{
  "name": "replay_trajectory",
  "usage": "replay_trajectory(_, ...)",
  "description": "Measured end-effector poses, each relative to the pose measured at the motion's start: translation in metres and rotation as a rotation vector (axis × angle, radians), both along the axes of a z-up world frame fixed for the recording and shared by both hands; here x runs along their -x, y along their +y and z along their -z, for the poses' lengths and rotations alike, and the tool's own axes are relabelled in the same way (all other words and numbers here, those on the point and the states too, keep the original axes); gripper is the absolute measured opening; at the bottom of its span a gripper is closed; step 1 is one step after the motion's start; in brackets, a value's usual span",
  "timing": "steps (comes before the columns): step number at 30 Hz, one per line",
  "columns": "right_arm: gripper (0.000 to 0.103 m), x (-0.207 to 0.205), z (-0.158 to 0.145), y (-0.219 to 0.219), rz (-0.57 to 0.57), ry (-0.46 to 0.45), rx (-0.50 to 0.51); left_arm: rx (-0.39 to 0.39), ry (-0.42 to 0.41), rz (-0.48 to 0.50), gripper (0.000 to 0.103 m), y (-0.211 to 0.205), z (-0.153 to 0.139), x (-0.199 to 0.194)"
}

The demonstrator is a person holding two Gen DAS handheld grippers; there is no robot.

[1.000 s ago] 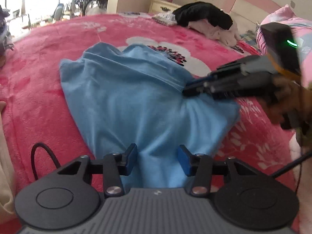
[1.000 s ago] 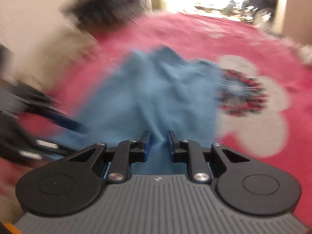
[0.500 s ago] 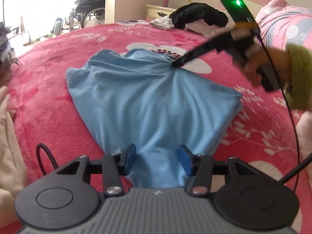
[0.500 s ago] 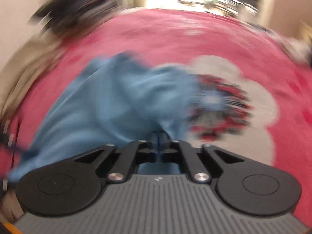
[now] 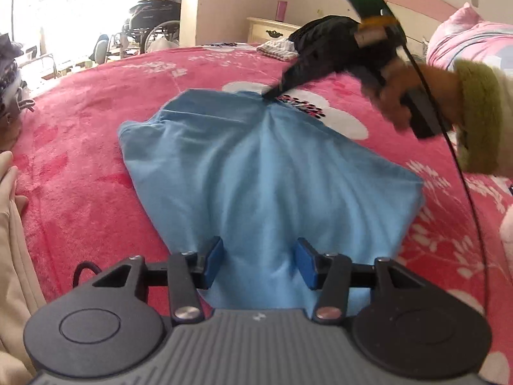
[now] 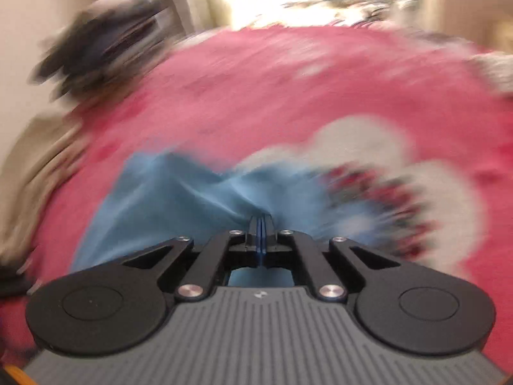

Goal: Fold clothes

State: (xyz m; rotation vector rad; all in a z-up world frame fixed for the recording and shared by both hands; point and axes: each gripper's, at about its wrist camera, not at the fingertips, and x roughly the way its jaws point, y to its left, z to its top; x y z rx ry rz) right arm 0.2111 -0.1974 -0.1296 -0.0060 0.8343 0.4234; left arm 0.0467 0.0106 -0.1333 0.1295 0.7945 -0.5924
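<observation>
A light blue garment (image 5: 256,166) lies spread on the pink flowered blanket (image 5: 80,122). My left gripper (image 5: 258,250) stands open over its near end, the cloth lying between the blue pads without being pressed. My right gripper (image 5: 267,93), held by a hand (image 5: 394,102) in a green-cuffed sleeve, pinches the garment's far edge beside the white flower print. In the blurred right wrist view the right gripper (image 6: 260,221) has its pads together on a bunched fold of the blue garment (image 6: 179,189).
A pile of black and pale clothes (image 5: 320,32) lies at the far side of the bed, near a cream nightstand (image 5: 269,30). Pink bedding (image 5: 465,41) is at the far right. Beige fabric (image 5: 12,224) hangs at the left edge.
The right gripper closed on the garment's edge and carried it away from me across the bed, drawing the cloth out longer and flatter. The left gripper stayed in place.
</observation>
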Motion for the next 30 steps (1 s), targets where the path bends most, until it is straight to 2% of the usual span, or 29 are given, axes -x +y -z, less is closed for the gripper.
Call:
replay_trajectory(1,0.006,0.0,-0.009,-0.002,0.015,-0.037,0.02,0.0,0.0,-0.001,0.052,0.0,0.0,0.001)
replay_trajectory(2,0.006,0.0,-0.016,0.0,-0.015,-0.034,-0.014,0.001,0.001,-0.002,0.052,0.0,0.001,0.001)
replay_trajectory(5,0.005,0.005,-0.017,0.033,-0.199,0.018,-0.067,0.01,0.01,-0.014,0.053,-0.001,0.001,0.0)
replay_trajectory(7,0.003,0.004,-0.004,0.047,-0.26,0.05,-0.029,0.017,0.012,-0.024,0.053,0.001,0.001,0.001)
replay_trajectory(9,0.0,-0.012,0.01,0.037,-0.157,0.048,0.023,0.02,0.009,-0.03,0.053,0.001,0.001,0.003)
replay_trajectory(11,0.0,-0.032,0.011,0.006,0.008,0.05,-0.034,0.017,0.002,-0.033,0.054,0.003,0.001,0.007)
replay_trajectory(12,0.005,-0.035,0.003,-0.004,0.065,0.022,-0.047,0.017,0.002,-0.034,0.054,0.003,0.001,0.008)
replay_trajectory(13,0.005,-0.034,-0.005,-0.006,0.065,0.001,-0.059,0.017,0.001,-0.035,0.055,0.003,0.001,0.008)
replay_trajectory(15,0.005,-0.029,-0.017,0.005,-0.011,0.003,-0.114,0.016,0.0,-0.036,0.056,0.003,0.001,0.009)
replay_trajectory(16,0.005,-0.026,-0.018,0.02,-0.089,0.027,-0.135,0.015,0.0,-0.036,0.056,0.003,0.001,0.009)
replay_trajectory(18,0.005,-0.024,-0.012,0.047,-0.217,0.079,-0.153,0.014,0.0,-0.04,0.056,0.004,0.0,0.01)
replay_trajectory(20,0.003,-0.029,0.002,0.066,-0.27,0.122,-0.148,0.013,-0.001,-0.045,0.056,0.004,0.001,0.011)
replay_trajectory(21,0.002,-0.039,0.011,0.07,-0.24,0.118,-0.117,0.011,-0.003,-0.048,0.056,0.005,0.001,0.012)
replay_trajectory(22,0.0,-0.049,0.015,0.064,-0.157,0.108,-0.094,0.009,-0.007,-0.05,0.056,0.005,0.001,0.013)
replay_trajectory(24,0.006,-0.071,0.022,0.051,0.016,0.087,-0.049,0.005,-0.013,-0.055,0.056,0.006,0.0,0.016)
replay_trajectory(26,0.006,-0.069,0.004,0.035,0.043,0.059,-0.154,0.005,-0.017,-0.061,0.056,0.007,0.0,0.018)
replay_trajectory(27,0.006,-0.064,-0.004,0.035,0.01,0.059,-0.195,0.006,-0.015,-0.065,0.056,0.007,0.0,0.018)
replay_trajectory(30,0.006,-0.044,-0.015,0.066,-0.213,0.116,-0.222,0.009,-0.011,-0.076,0.056,0.007,-0.002,0.017)
